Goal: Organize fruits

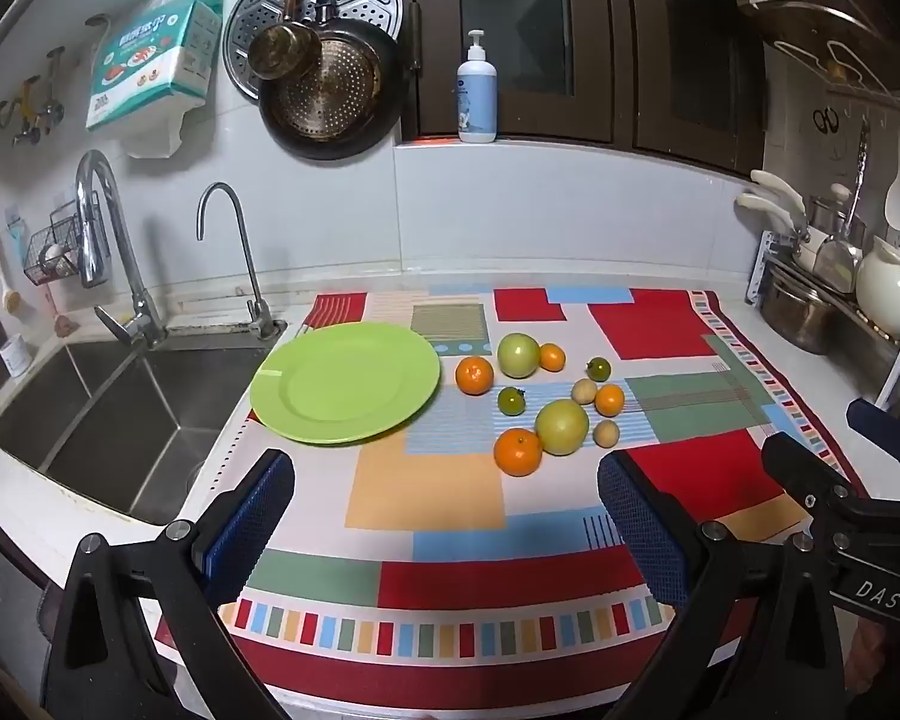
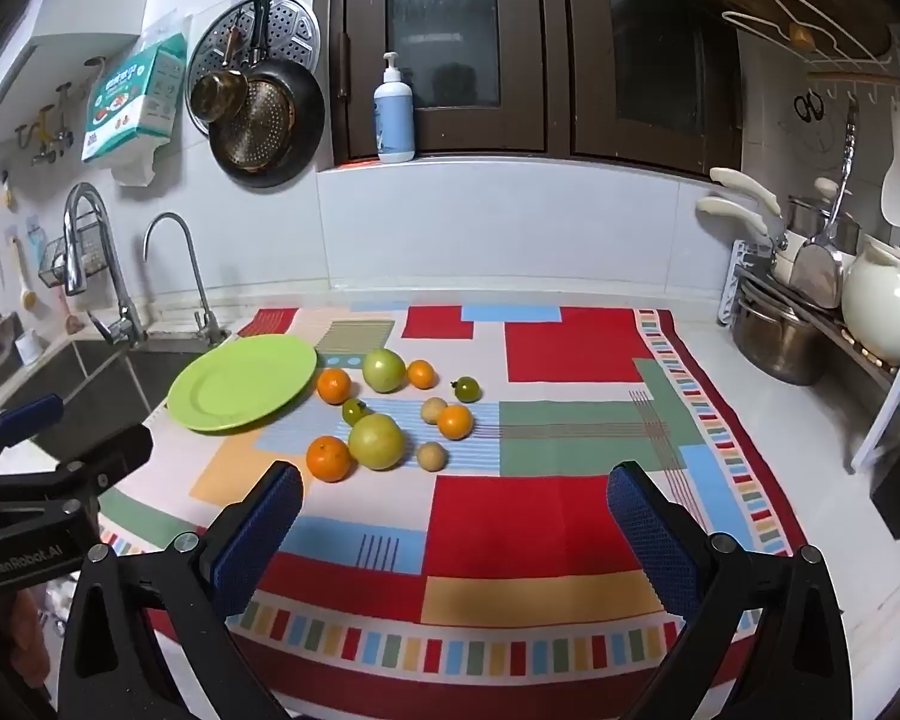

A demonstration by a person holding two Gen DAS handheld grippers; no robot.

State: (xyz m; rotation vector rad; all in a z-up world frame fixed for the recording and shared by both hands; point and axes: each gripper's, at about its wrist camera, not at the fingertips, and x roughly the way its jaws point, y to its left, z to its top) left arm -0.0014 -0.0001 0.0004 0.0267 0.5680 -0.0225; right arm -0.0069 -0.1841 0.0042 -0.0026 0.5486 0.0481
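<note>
Fruit, ten pieces, loose on a patterned cloth (image 1: pixel 426 492) over the table, none yet on the green plate (image 1: pixel 345 381). Plate lay at the cloth's left edge beside the sink (image 1: pixel 108 414), bare.

Cluster stood just right of the plate: near orange (image 1: pixel 518 451) touching a large green fruit (image 1: pixel 561 426); a second large green fruit (image 1: pixel 518 354) at the back, with a small orange (image 1: pixel 552 357) against it; a mid-sized orange (image 1: pixel 474 375) nearest the plate rim; two small dark green fruits (image 1: pixel 511 401), two pale round ones (image 1: pixel 606 434) and one more orange (image 1: pixel 609 399) spread between.

Left gripper (image 1: pixel 447 531): jaws spread fully, nothing between them, tilted down toward the cloth. Cluster lay ahead and slightly right of its centre line; plate ahead and left.

Right gripper (image 2: pixel 456 534): jaws likewise released and empty, tilted down. In its view the cluster lay ahead and to the left, the near orange (image 2: pixel 329 458) just beyond its left finger (image 2: pixel 258 534), the plate (image 2: pixel 243 383) farther left.

Judgement: both grippers stood short of the fruit, neither touching any. The near orange was the closest piece to either. The round fruit offered no long axis, so approach angle mattered little. Left gripper sat on the plate side, giving it the shorter carry; right gripper would have to cross the cluster to reach the plate. Touching neighbours risked a nudge and a roll.
</note>
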